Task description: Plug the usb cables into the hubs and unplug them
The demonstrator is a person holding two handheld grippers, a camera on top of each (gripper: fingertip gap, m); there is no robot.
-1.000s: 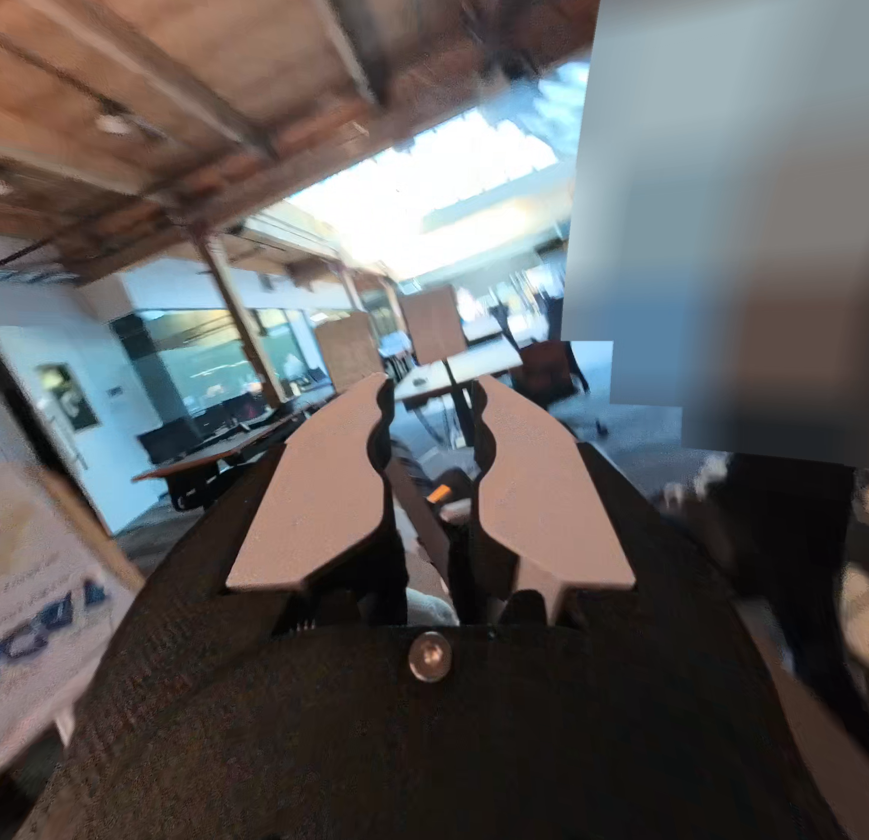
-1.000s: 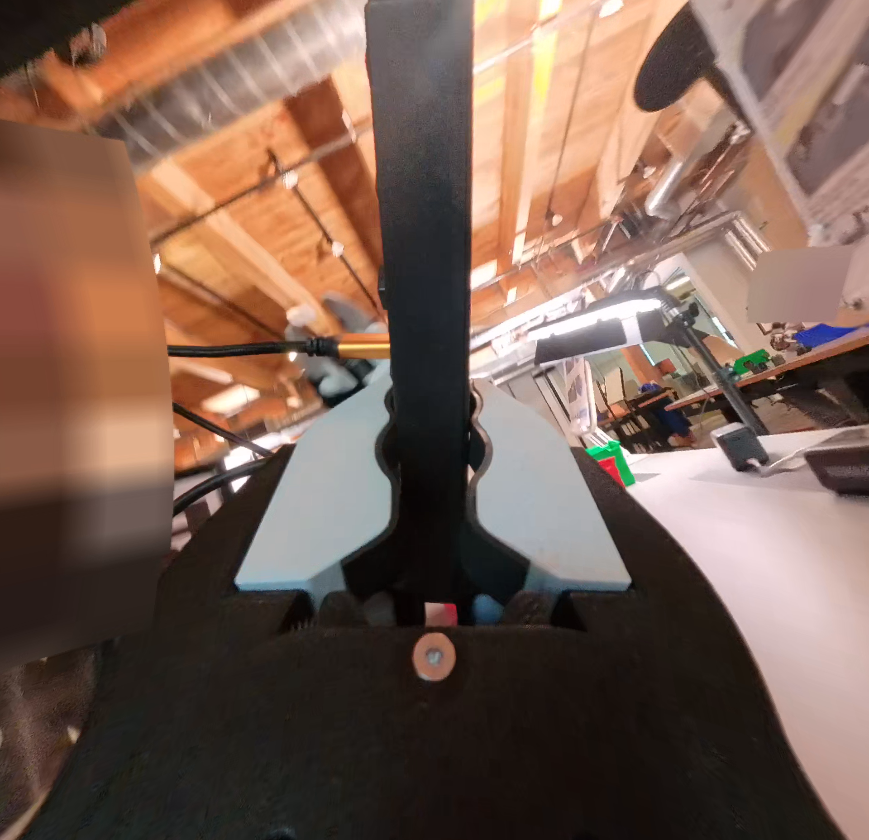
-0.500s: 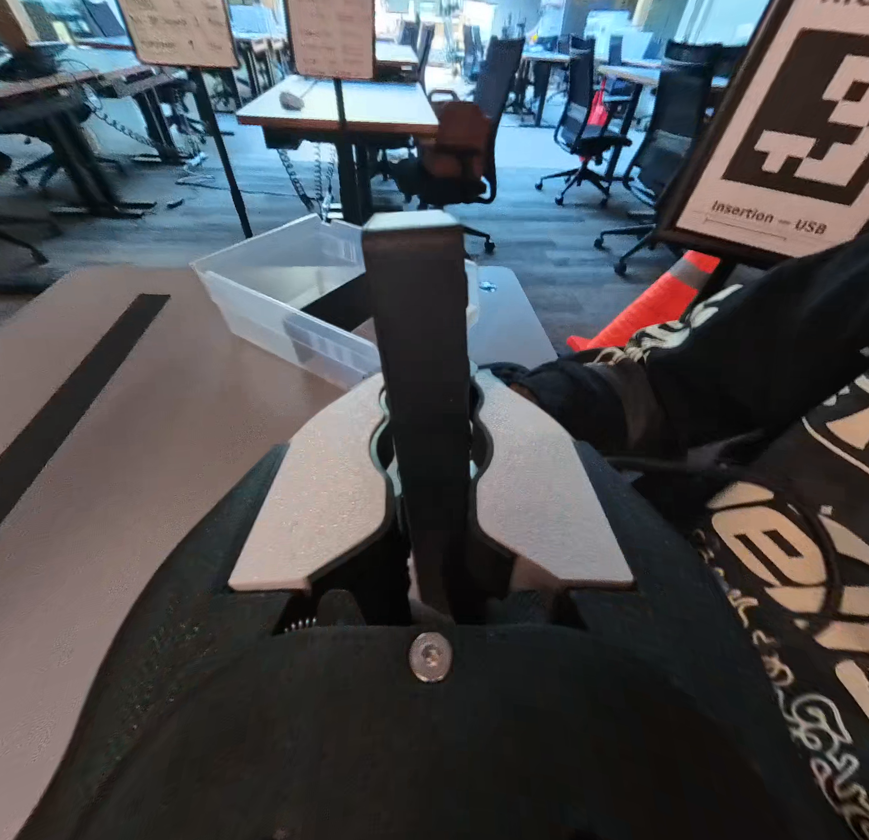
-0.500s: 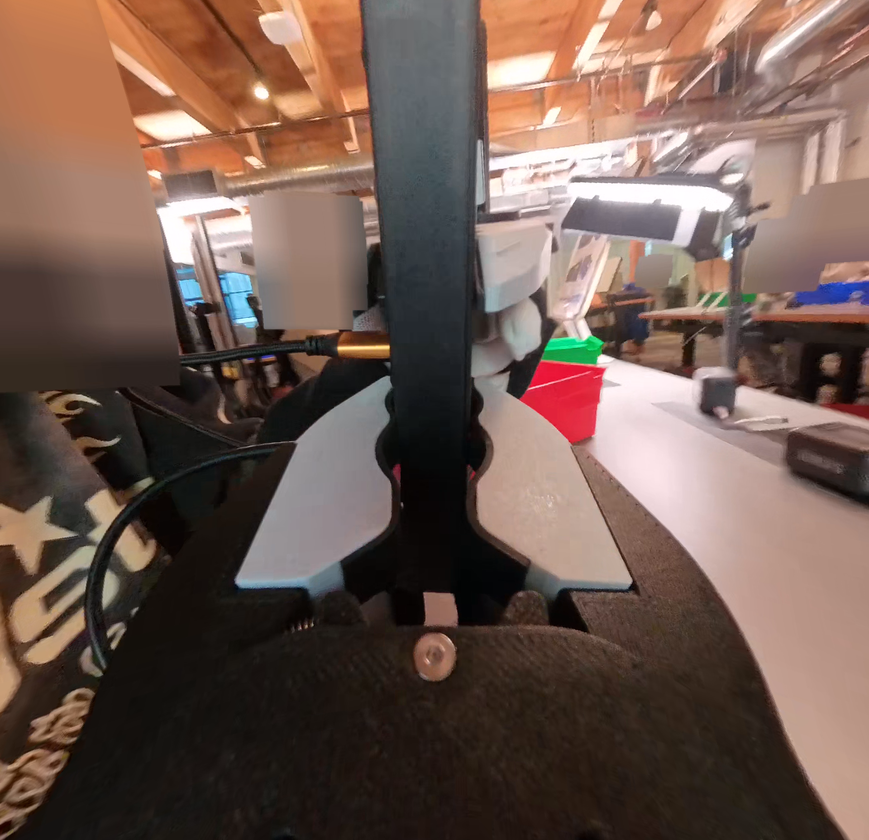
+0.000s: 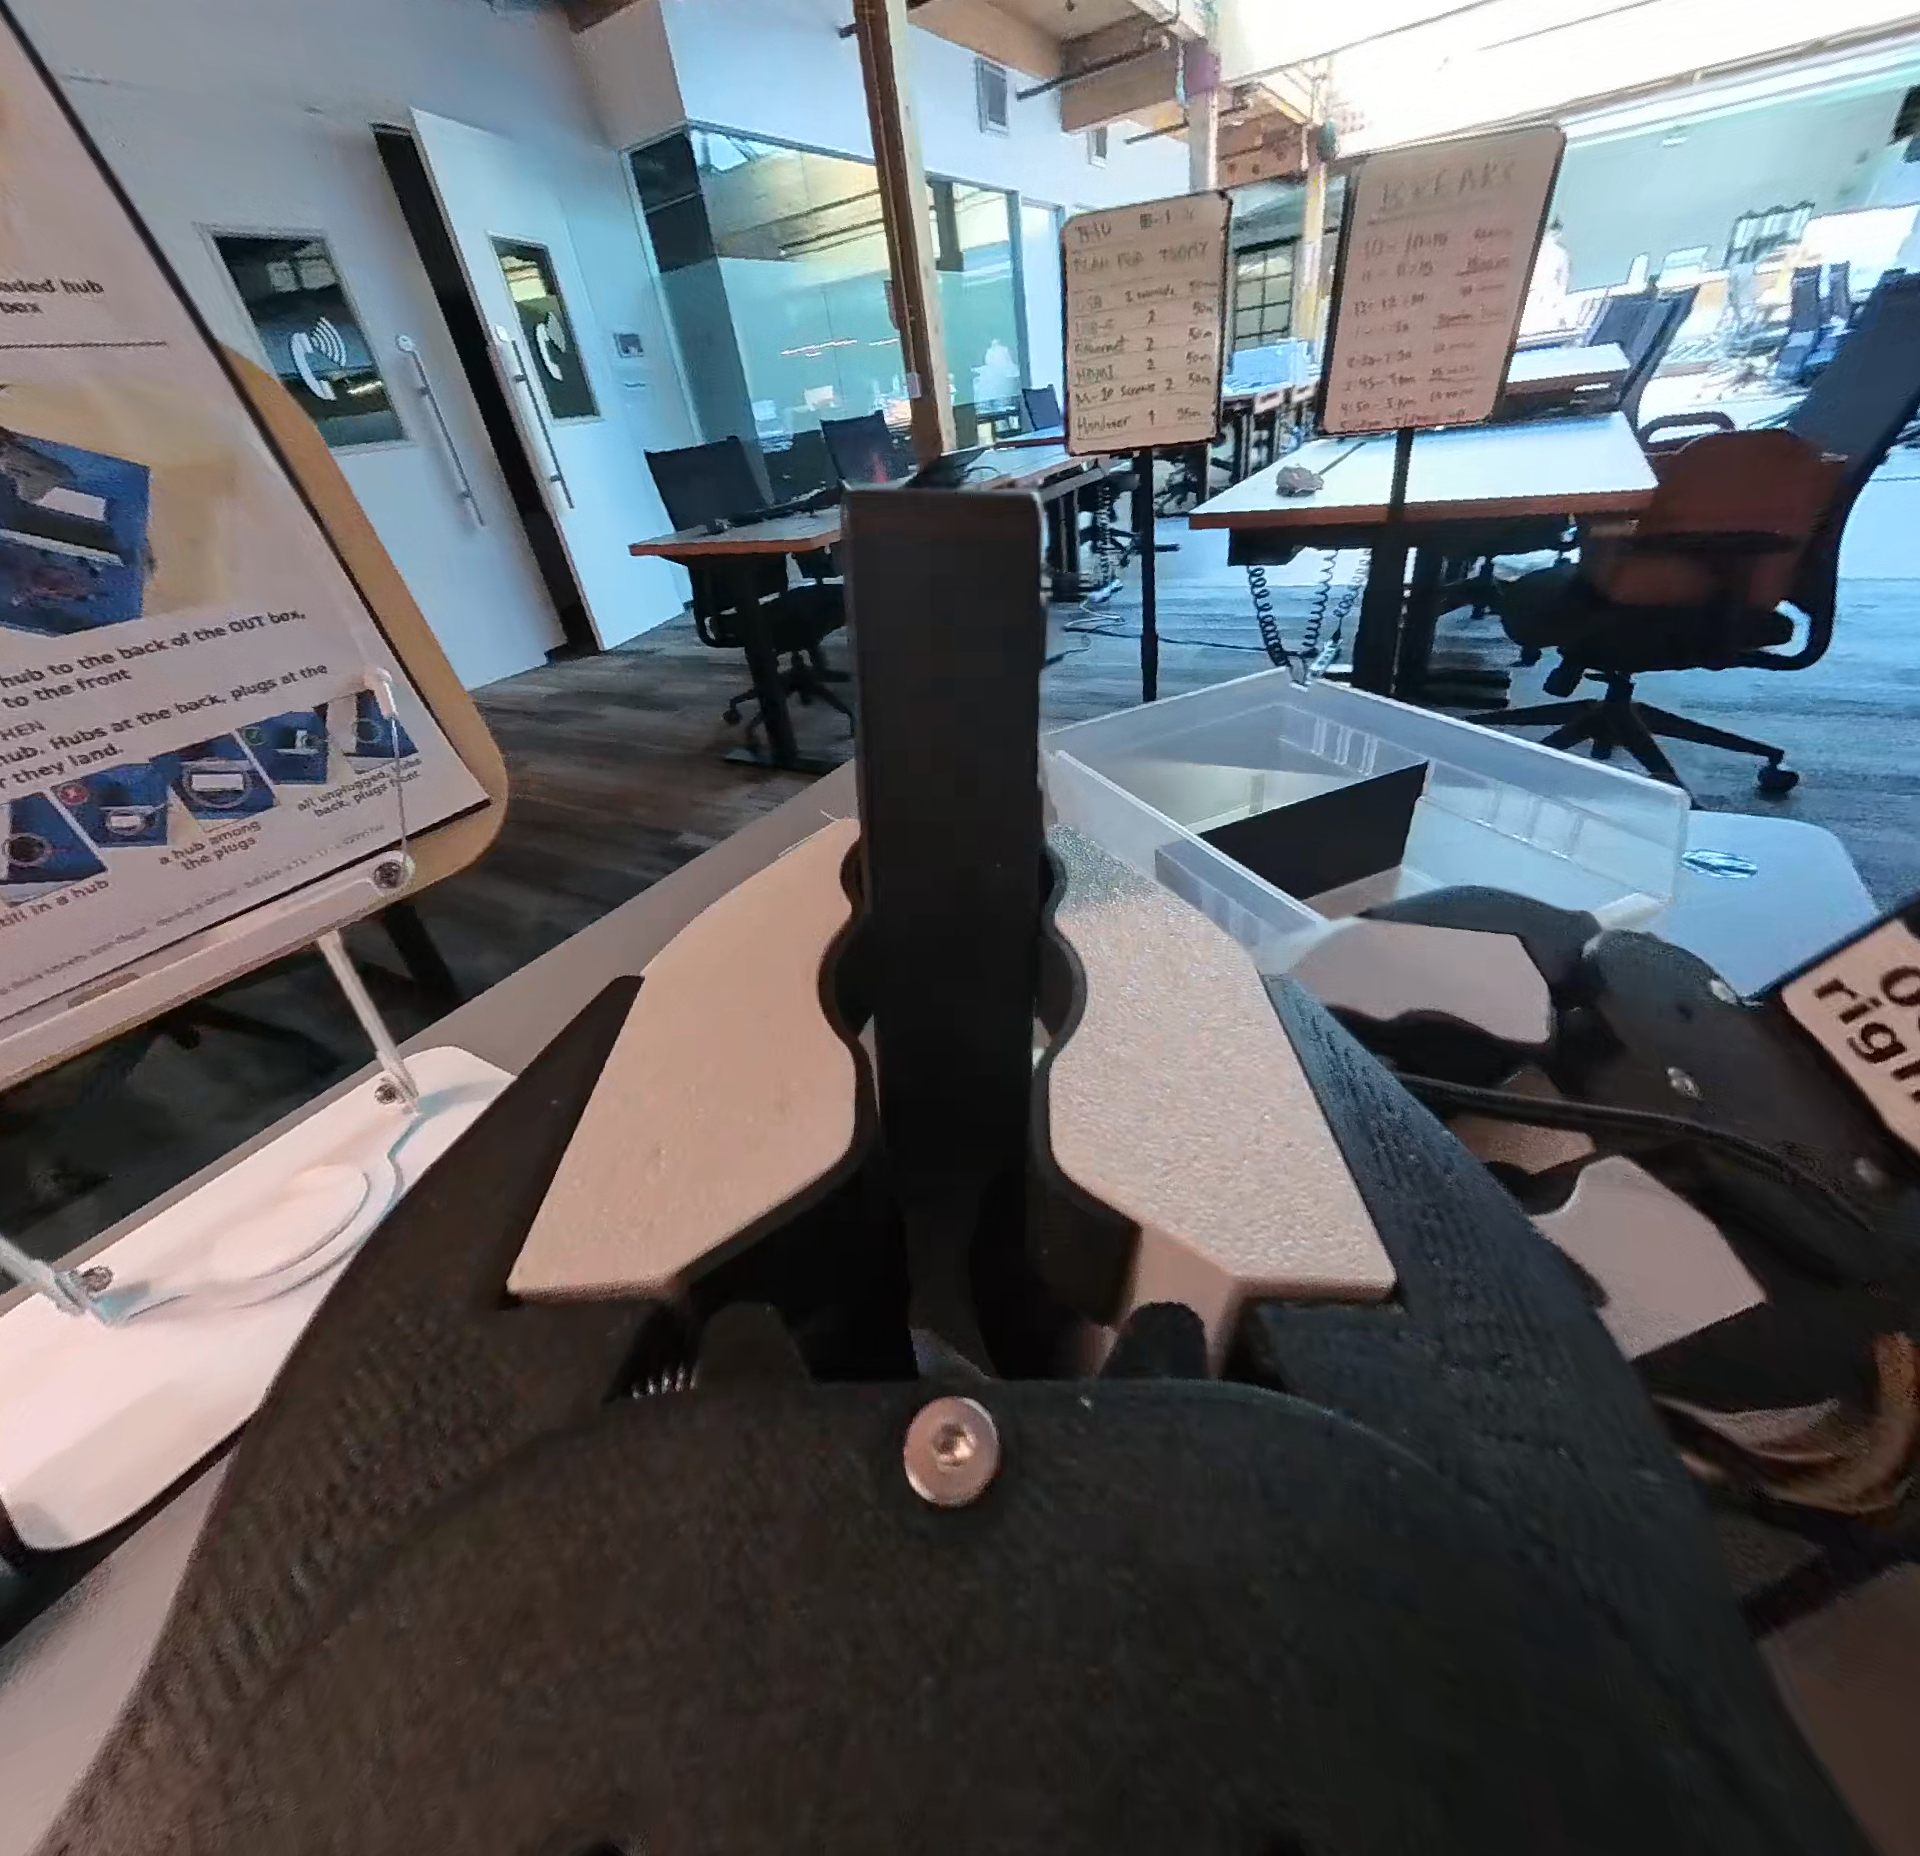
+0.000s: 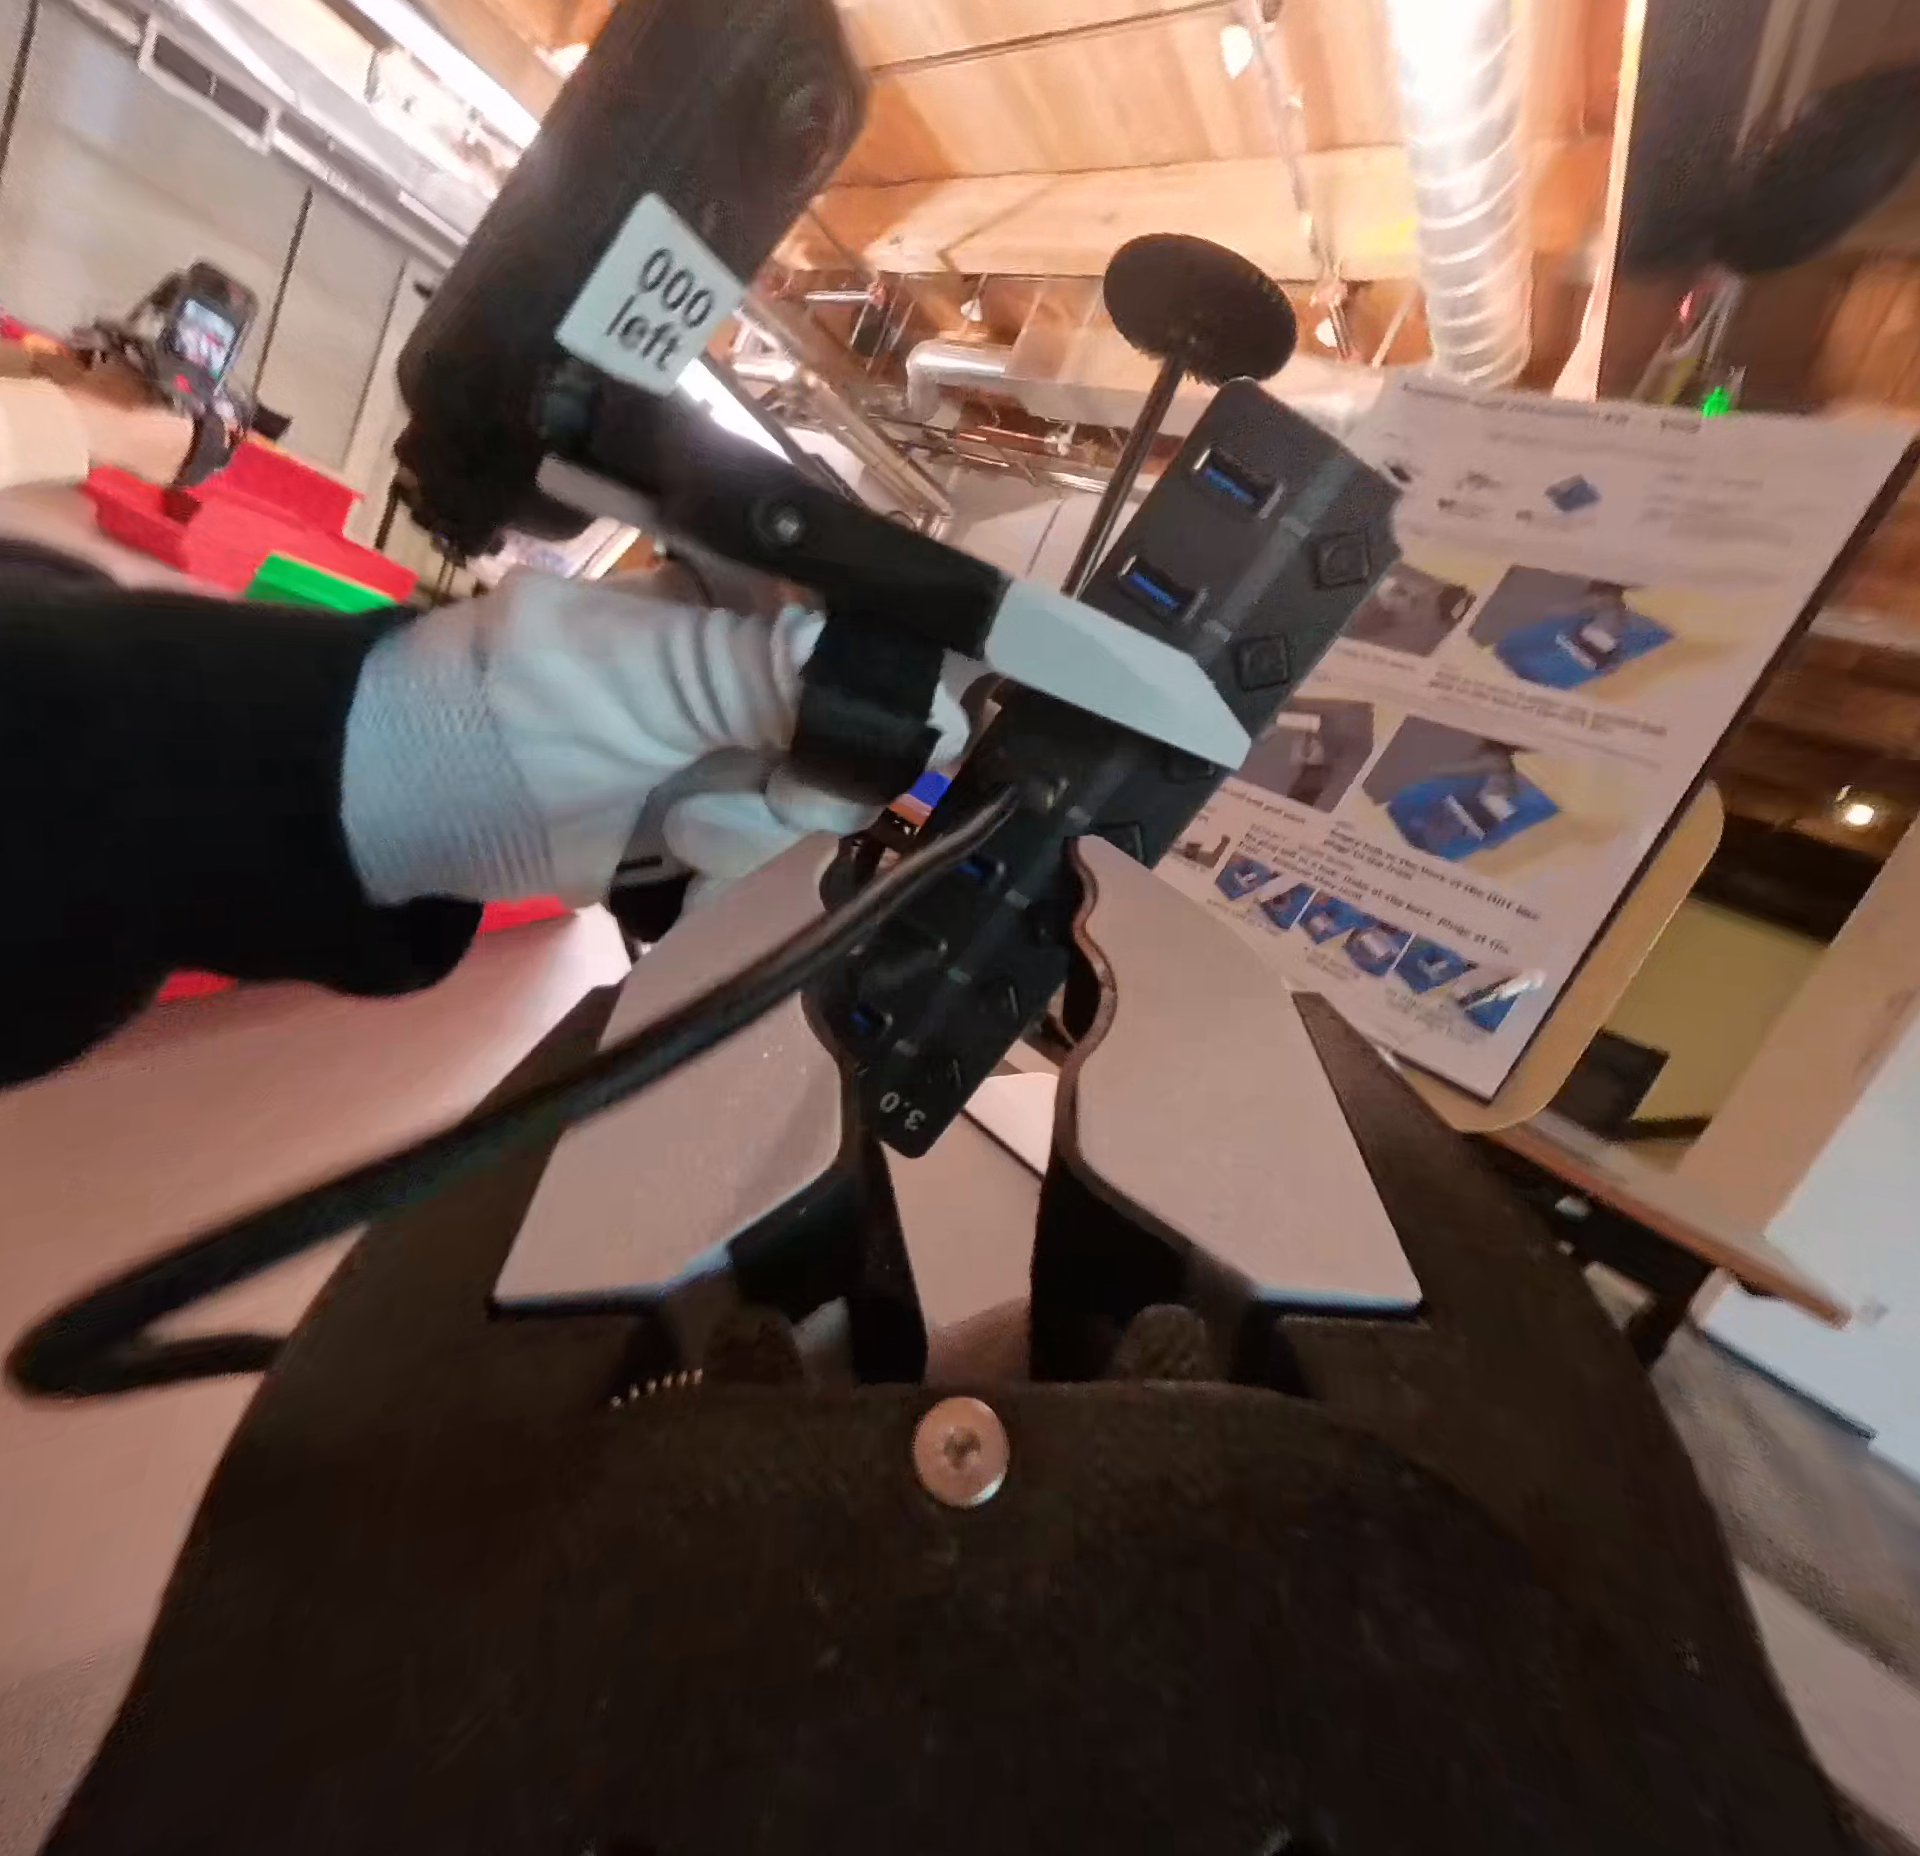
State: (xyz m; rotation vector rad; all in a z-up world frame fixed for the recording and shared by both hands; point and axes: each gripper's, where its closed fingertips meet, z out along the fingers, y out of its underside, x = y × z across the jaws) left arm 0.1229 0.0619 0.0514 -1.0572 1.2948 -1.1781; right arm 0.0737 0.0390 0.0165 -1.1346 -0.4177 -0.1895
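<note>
In the left wrist view my left gripper [image 5: 945, 871] is shut on the black USB hub [image 5: 940, 715], which stands upright between its pads. The right wrist view shows the same hub [image 6: 1247, 559], tilted, with blue ports, gripped at its middle by the left gripper's grey fingers [image 6: 1112, 674]. A black cable [image 6: 727, 996] is plugged into the hub and trails down to the left. My right gripper [image 6: 961, 871] is open. The hub's lower end hangs between its spread pads. The right gripper's body [image 5: 1662, 1027] also shows low on the right in the left wrist view.
A clear plastic bin [image 5: 1455, 757] with a black divider [image 5: 1320, 830] sits on the table beyond the grippers. An instruction board on a stand [image 5: 156, 559] is at the left; it also shows in the right wrist view [image 6: 1558, 715]. A white-gloved hand [image 6: 561, 736] holds the left gripper. Red bins [image 6: 208, 518] lie far left.
My left gripper, empty a second ago, closed on the hub. My right gripper, which was shut on the hub, has opened and let it go. Both views swung downward.
</note>
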